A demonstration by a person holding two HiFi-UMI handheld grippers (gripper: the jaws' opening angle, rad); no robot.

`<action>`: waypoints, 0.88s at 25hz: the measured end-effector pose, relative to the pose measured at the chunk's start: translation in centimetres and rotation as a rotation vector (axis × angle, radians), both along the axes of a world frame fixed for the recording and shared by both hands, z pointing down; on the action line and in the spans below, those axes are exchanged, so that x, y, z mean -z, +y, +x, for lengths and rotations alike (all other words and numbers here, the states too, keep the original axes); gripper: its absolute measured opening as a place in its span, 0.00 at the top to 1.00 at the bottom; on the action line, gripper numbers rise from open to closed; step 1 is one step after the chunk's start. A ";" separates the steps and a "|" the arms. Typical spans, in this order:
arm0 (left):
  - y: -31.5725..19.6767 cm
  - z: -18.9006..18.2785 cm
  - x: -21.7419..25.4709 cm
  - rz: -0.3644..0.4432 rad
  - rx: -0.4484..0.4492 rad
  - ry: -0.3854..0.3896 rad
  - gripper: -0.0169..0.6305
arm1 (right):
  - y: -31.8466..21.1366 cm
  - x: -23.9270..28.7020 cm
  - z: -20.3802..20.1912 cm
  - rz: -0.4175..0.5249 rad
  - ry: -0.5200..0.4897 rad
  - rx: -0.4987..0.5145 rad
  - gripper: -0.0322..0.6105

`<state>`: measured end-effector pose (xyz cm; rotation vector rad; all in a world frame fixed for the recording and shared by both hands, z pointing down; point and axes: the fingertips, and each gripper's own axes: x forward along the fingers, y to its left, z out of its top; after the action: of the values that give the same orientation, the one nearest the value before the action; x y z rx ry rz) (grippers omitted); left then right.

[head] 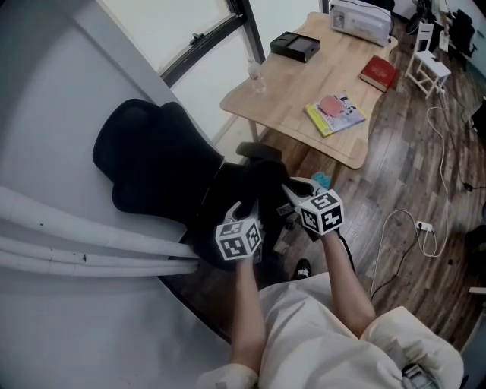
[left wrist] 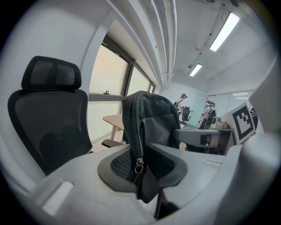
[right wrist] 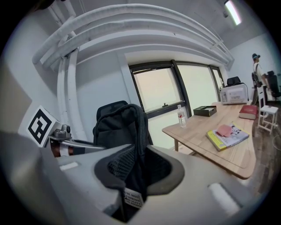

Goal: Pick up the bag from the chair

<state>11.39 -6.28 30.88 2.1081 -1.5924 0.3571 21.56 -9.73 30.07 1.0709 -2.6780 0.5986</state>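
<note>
A black backpack (head: 241,188) hangs between my two grippers, in front of the black mesh office chair (head: 152,163). My left gripper (left wrist: 141,169) is shut on the bag's zipped edge, the zip pull dangling between its pads. My right gripper (right wrist: 131,176) is shut on the bag's other side, near a white sewn label. In the left gripper view the bag (left wrist: 147,121) stands upright beside the chair back (left wrist: 48,118). In the right gripper view the bag (right wrist: 120,127) covers most of the chair behind it. Seen from the head, my left gripper (head: 237,222) and my right gripper (head: 298,199) flank the bag.
A wooden table (head: 300,87) stands beyond the chair with a black box (head: 295,47), a water bottle (head: 257,76), a red book (head: 378,73), a yellow book (head: 336,112) and a white appliance (head: 361,21). White pipes (head: 76,243) run at left. Cables (head: 425,228) lie on the floor.
</note>
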 end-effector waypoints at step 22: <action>0.7 -0.2 -0.4 -0.001 0.039 0.007 0.85 | 0.5 -0.8 -0.2 -0.011 0.040 0.054 0.83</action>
<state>11.23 -5.58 31.27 2.0725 -1.6265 0.3371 21.35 -9.27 30.92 0.9942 -2.6567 0.5749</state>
